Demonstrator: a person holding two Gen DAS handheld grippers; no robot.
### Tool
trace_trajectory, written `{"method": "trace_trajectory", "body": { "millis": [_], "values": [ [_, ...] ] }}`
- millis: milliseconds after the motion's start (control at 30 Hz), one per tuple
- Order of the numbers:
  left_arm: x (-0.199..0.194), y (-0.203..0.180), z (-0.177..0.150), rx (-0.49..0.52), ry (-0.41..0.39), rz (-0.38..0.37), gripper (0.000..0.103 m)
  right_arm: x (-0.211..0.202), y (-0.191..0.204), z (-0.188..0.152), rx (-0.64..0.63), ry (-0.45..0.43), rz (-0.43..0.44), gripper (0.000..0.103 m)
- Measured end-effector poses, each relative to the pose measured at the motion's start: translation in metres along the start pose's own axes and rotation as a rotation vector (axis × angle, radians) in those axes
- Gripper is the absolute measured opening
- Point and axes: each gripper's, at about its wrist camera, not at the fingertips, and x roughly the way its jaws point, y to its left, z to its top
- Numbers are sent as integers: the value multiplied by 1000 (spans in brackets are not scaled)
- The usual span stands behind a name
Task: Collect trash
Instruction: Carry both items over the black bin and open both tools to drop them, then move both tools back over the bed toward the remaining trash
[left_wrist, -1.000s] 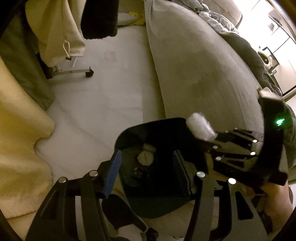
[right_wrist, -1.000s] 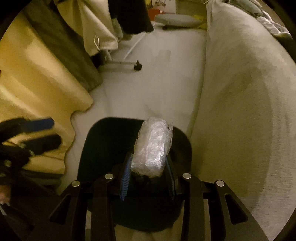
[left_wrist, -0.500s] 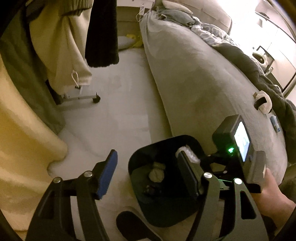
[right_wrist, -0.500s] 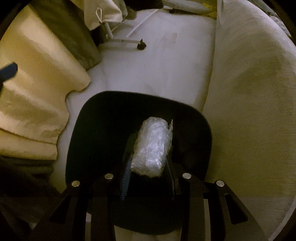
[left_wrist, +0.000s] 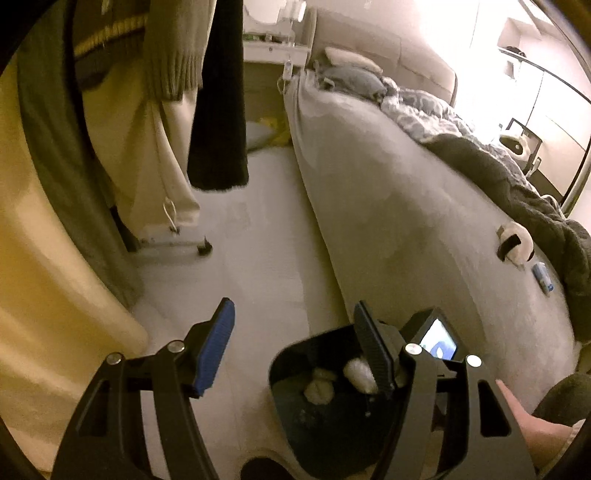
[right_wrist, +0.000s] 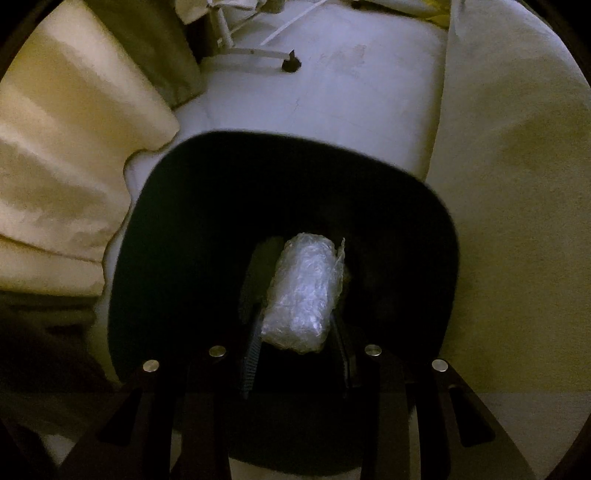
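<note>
Pinching a wad of bubble wrap (right_wrist: 301, 295), the right tongs (right_wrist: 295, 332) point down into the black bin (right_wrist: 155, 258) on the floor beside the bed (left_wrist: 406, 221) — left tongs (left_wrist: 295, 343) spread, empty, above the floor; crumpled paper (left_wrist: 319, 386) lies in the bin.

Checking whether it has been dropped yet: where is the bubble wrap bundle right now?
In the right wrist view the bubble wrap bundle sits clamped in the right gripper, directly over the black bin beside the bed.
</note>
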Motion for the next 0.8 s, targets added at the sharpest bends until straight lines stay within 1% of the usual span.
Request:
{"method": "trace_trajectory", "body": {
  "millis": [33, 67, 100, 133, 167, 233, 300, 333, 367, 400, 467, 567, 667, 800],
  "values": [
    [-5, -2, 1, 10, -26, 5, 70, 4, 1, -2, -6, 9, 1, 35],
    [-8, -3, 2, 15, -41, 2, 71, 6, 1, -4, -9, 15, 2, 38],
    [-11, -5, 4, 19, -55, -2, 74, 9, 2, -6, -13, 21, 3, 44],
    [-14, -7, 6, 24, -70, -5, 75, 10, 3, -8, -19, 24, 2, 60],
    [-17, -8, 8, 28, -82, -9, 75, 10, 5, -9, -24, 23, 2, 71],
    [-23, -11, 12, 36, -113, -15, 79, 6, 7, -10, -35, 14, 11, 72],
    [-30, -13, 17, 42, -153, -11, 86, 1, 9, -9, -39, -7, 15, 74],
    [-35, -13, 21, 34, -181, -11, 88, -3, 9, -10, -39, -21, 22, 76],
    [-37, -12, 23, 27, -195, -14, 93, -6, 10, -12, -38, -31, 28, 79],
    [-42, -12, 28, 12, -218, -25, 95, -12, 10, -13, -38, -44, 30, 80],
    [-45, -10, 34, -8, -235, -52, 96, -19, 13, -16, -50, -62, 23, 86],
    [-49, -10, 44, -47, -252, -95, 98, -38, 19, -18, -96, -119, 2, 90],
    [-48, -12, 49, -65, -261, -102, 99, -61, 17, -17, -115, -177, -20, 93],
    [-45, -18, 57, -70, -263, -101, 99, -98, 5, -22, -88, -265, -39, 94]
  ]
}}
